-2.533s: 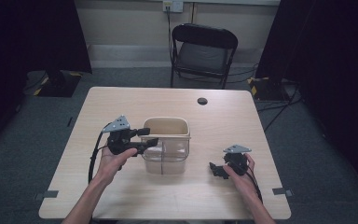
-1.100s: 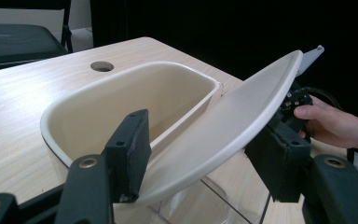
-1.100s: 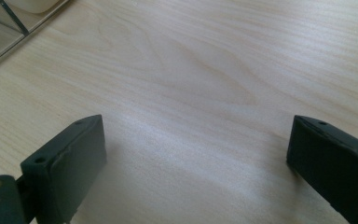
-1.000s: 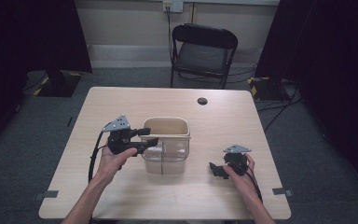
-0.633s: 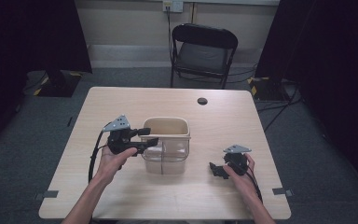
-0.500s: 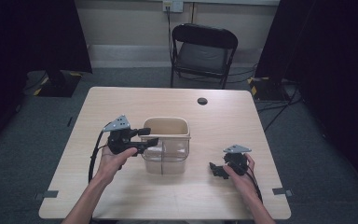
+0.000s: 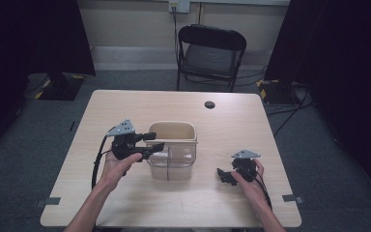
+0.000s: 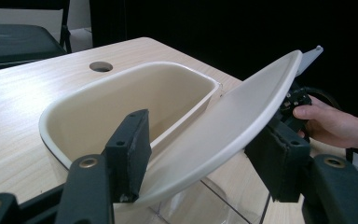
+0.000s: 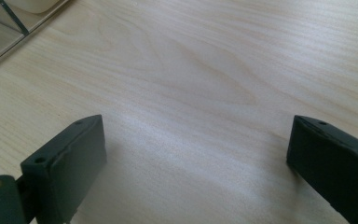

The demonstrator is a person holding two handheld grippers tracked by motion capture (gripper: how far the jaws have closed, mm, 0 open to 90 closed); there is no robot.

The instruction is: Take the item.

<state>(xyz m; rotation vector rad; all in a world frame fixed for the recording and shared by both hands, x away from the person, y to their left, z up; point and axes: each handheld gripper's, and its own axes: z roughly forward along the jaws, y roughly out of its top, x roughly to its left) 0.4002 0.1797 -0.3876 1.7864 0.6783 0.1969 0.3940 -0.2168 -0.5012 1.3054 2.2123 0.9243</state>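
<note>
The left claw (image 8: 200, 172) grips the cream lid (image 8: 233, 126) tilted over the bin (image 7: 172, 150); a slack grip could drop it. The right claw (image 9: 191, 163) gapes idle.

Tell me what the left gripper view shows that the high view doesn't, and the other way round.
Left gripper view: the left gripper is shut on a cream lid, tilted over the container's cream inside.

High view: the black folding chair beyond the table, a wall socket, and both forearms coming in from below.

Both: the wooden table, its round hole, the container, and the right gripper resting on the table.
</note>
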